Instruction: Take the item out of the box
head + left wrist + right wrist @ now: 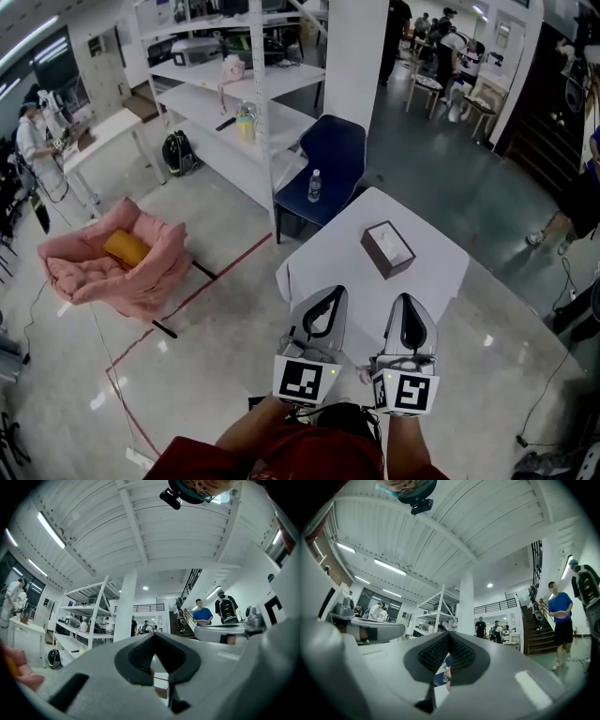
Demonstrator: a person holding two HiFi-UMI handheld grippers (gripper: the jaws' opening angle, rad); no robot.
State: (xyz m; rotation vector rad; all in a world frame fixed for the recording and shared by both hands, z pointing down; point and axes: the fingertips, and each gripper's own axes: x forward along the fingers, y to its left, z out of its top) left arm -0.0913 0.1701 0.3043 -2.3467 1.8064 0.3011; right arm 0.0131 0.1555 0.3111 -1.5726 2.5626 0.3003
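The box, dark-sided with a pale top panel, lies flat on the white desk, toward its far half. What is inside it cannot be made out beyond something white at the top opening. Nothing touches the box. Both tongs are nearer the person and well apart from it, and in the head view they overlap the near part of the desk. The left tongs are clenched, and in the left gripper view their tips meet in a point with nothing between them. The right tongs are likewise clenched and empty, their ribbed pads pressed together at the tip in the right gripper view. The two sit side by side, close but not touching, both pointing away from the person toward the box, each with its marker cube at the back above the person's forearms. Beyond the far left corner of the desk stands a blue chair with a small bottle upright on its seat. Behind the chair is a white shelving rack holding assorted things. Off to the left on the floor sits a pink armchair with a yellow cushion on it. Several people stand or sit farther back in the room.
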